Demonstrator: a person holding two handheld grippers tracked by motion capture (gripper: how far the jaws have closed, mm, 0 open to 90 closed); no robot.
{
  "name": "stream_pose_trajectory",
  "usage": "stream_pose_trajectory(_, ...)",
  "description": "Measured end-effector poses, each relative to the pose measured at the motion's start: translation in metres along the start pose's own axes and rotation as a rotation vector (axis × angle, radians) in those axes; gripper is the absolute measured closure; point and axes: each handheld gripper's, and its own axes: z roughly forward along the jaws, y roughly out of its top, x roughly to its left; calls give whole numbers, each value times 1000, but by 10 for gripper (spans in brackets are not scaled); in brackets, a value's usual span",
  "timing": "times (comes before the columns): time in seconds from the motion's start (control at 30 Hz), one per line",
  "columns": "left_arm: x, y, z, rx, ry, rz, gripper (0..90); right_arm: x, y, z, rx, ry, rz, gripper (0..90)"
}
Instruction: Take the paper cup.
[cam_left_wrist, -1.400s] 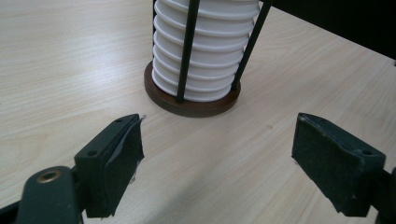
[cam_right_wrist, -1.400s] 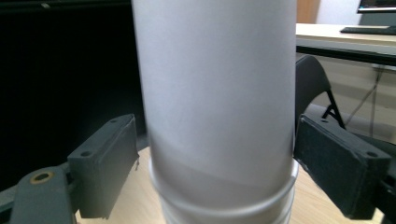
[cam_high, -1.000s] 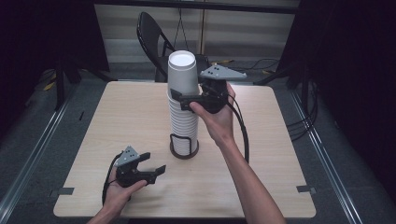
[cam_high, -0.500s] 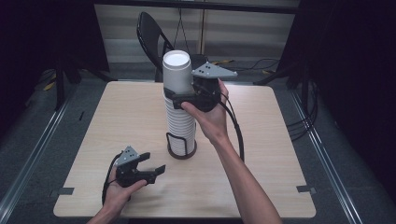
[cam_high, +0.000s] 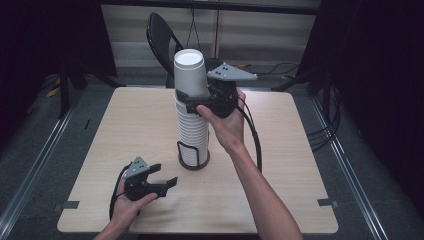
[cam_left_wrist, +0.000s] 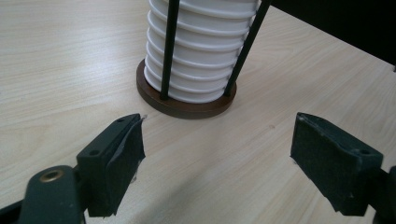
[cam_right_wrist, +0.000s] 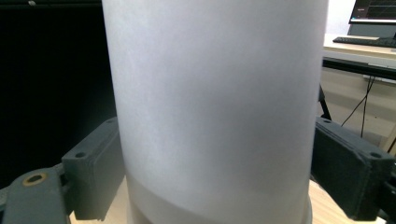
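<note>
Jaws of the right gripper (cam_high: 192, 102) are clamped on both sides of the top cup (cam_high: 190, 72), which has been raised higher out of the stack of cups (cam_high: 193, 137) than a second ago. It is judged nearly freed. Below it, the stack is kept upright in the wire holder (cam_high: 194, 161) at the table's (cam_high: 300, 150) centre. At seven o'clock, the left gripper (cam_high: 167, 184) has stayed put, jaws spread wide and empty.

The right gripper (cam_high: 197, 102) clasps the top cup (cam_high: 190, 72), tilted above the stack of white cups (cam_high: 191, 132) in its wire holder (cam_high: 194, 155) — mid-table (cam_high: 280, 165). The left gripper (cam_high: 157, 184) rests low near the front edge — jaws apart.
</note>
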Motion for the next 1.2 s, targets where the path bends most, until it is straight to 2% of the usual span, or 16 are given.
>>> stream_pose_trajectory(0.57, 0, 0, 0, 0, -2, -1, 172, 1, 9, -7, -57, 11, 5, 124)
stream_pose_trajectory(0.77, 0, 0, 0, 1, -2, -1, 172, 1, 8, -8, -60, 11, 4, 125)
stream_pose_trajectory(1.2, 0, 0, 0, 2, -3, 0, 172, 0, 21, -13, -113, 27, 30, 126)
